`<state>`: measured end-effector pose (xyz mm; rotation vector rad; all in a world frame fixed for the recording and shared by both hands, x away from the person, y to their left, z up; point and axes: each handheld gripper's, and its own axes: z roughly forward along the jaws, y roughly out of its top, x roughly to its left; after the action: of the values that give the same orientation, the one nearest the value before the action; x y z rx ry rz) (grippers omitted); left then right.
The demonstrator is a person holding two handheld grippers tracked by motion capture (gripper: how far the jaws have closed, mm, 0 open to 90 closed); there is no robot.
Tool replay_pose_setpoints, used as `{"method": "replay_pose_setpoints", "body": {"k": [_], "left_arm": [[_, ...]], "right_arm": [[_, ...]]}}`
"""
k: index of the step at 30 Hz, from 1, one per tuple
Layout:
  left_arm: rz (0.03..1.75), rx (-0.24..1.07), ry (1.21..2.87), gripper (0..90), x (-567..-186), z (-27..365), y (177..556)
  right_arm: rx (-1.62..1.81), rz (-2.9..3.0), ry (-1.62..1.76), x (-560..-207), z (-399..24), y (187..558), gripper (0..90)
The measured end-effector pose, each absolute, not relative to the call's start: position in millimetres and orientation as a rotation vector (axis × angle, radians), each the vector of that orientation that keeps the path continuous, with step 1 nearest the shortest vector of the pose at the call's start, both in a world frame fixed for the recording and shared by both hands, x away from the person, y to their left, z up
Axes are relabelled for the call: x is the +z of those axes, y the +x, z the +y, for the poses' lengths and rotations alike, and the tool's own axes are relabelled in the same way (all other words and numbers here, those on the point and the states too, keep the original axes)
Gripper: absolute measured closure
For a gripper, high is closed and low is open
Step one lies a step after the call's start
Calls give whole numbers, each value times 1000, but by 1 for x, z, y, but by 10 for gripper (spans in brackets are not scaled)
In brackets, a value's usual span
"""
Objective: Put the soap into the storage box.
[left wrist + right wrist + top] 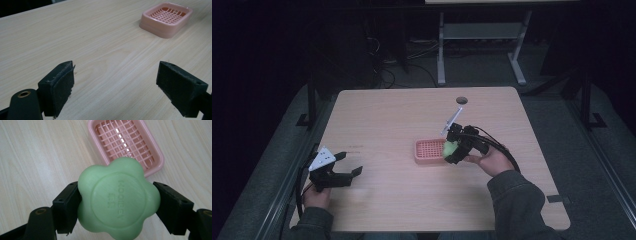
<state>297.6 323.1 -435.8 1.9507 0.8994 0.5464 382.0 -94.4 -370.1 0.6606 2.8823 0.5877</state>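
Observation:
A green flower-shaped soap (117, 198) is clamped between the jaws of my right gripper (117, 202), held just above the near right end of a pink slotted soap dish (125, 143). From above, the soap (450, 148) and right gripper (453, 148) hover at the right edge of the dish (428, 151) in the middle of the table. My left gripper (349, 164) rests low near the table's front left, open with nothing between its pads (61, 85). The dish (166, 18) lies far ahead of it, empty.
The wooden table (402, 115) has a round cable hole (461, 100) near its far edge. Beyond the table stand metal desk legs (441, 50) and cables on a dark floor. A person's sleeves come in at the bottom.

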Motion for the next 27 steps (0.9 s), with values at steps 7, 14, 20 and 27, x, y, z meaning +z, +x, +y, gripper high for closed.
{"method": "replay_pose_setpoints", "body": {"k": [7, 14, 20, 27], "left_arm": [[904, 544, 1941, 144, -435, 323, 298], [901, 544, 1941, 144, -435, 323, 298], [903, 541, 1935, 144, -435, 323, 298], [901, 547, 1928, 144, -435, 324, 299]], "right_arm": [[601, 2886, 640, -364, -84, 391, 258], [587, 2894, 617, -357, -70, 401, 258], [596, 2908, 592, -358, -57, 409, 258], [565, 2928, 592, -365, -45, 419, 258]]}}
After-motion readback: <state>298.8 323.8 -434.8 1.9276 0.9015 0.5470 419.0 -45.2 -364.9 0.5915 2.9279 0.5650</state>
